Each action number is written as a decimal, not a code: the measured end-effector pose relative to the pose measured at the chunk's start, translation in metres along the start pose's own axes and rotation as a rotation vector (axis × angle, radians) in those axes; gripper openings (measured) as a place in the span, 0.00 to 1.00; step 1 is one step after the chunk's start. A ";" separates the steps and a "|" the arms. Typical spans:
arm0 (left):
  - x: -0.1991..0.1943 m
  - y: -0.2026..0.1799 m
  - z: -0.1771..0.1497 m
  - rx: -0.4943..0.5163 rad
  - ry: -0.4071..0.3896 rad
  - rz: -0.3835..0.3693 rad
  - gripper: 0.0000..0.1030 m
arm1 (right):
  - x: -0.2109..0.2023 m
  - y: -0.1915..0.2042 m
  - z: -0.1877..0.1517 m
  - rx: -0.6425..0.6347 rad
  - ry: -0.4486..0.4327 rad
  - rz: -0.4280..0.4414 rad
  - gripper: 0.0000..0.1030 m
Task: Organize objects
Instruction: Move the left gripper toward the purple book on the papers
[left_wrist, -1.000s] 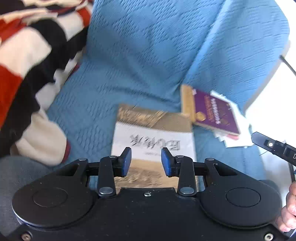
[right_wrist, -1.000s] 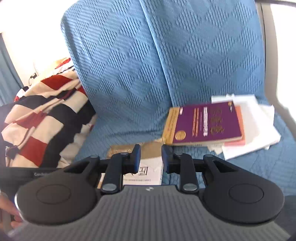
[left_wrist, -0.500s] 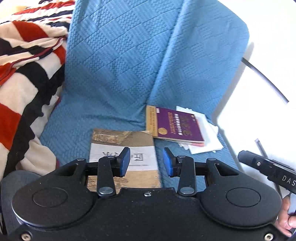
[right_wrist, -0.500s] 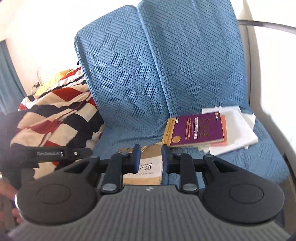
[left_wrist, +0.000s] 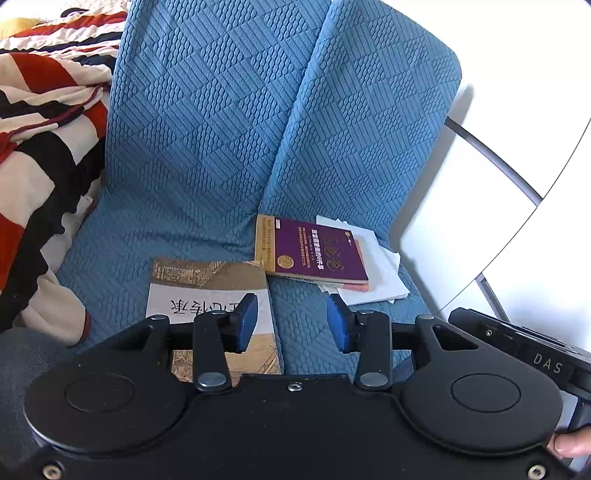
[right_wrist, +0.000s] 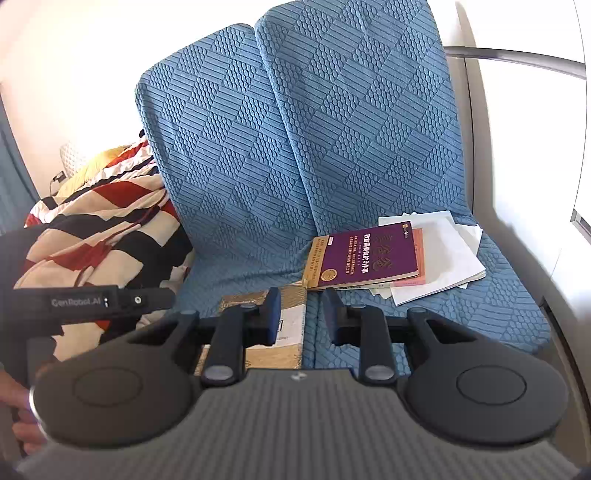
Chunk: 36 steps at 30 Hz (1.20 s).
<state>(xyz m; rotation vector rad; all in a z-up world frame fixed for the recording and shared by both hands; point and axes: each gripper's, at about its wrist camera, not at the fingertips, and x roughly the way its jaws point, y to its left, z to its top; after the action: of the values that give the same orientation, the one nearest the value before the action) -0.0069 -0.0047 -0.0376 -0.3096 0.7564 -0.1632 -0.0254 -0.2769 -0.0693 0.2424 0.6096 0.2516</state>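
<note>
At the far left a striped blanket (left_wrist: 40, 155) is heaped against the blue sofa (left_wrist: 207, 140), clear of the books. Next along, the tan book (left_wrist: 207, 280) lies flat on the seat cushion, title upside down to the camera, its lower edge hidden behind the left gripper (left_wrist: 291, 319). That gripper holds nothing: its jaws stand a moderate gap apart, a little wider than a second ago, and only cushion and a corner of the tan book show between them. Compared with a second ago, both cameras have drawn back and up; the sofa back now fills the upper half of each view and the books look smaller and farther off, so neither tool is at a book any more. To the right of the tan book, just beside its top corner, the purple book (left_wrist: 314, 251) sits on a pink book (right_wrist: 417, 254) and some loose white papers (right_wrist: 443, 258), the stack skewed and fanned out near the seat's right end. The right gripper (right_wrist: 301, 315) is likewise empty, jaws parted by a narrower gap that has not changed. Its body shows at the right edge of the left view, with a fingertip (left_wrist: 569, 445) on its handle. Judging by this retreat with nothing carried, the books look untidied yet: the tan one is apart from the pile, and the papers need squaring.
</note>
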 end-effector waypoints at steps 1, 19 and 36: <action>0.000 -0.001 0.000 -0.001 -0.003 0.000 0.38 | 0.000 -0.001 0.000 -0.002 -0.002 -0.003 0.28; 0.022 -0.038 0.000 0.007 0.007 -0.019 0.51 | 0.007 -0.034 0.004 0.008 0.010 -0.044 0.29; 0.061 -0.064 -0.008 0.030 0.011 0.030 0.86 | 0.024 -0.076 -0.014 0.044 -0.007 -0.119 0.47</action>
<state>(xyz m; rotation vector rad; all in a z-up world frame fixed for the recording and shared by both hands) 0.0290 -0.0820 -0.0617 -0.2685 0.7685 -0.1479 -0.0021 -0.3392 -0.1156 0.2484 0.6206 0.1224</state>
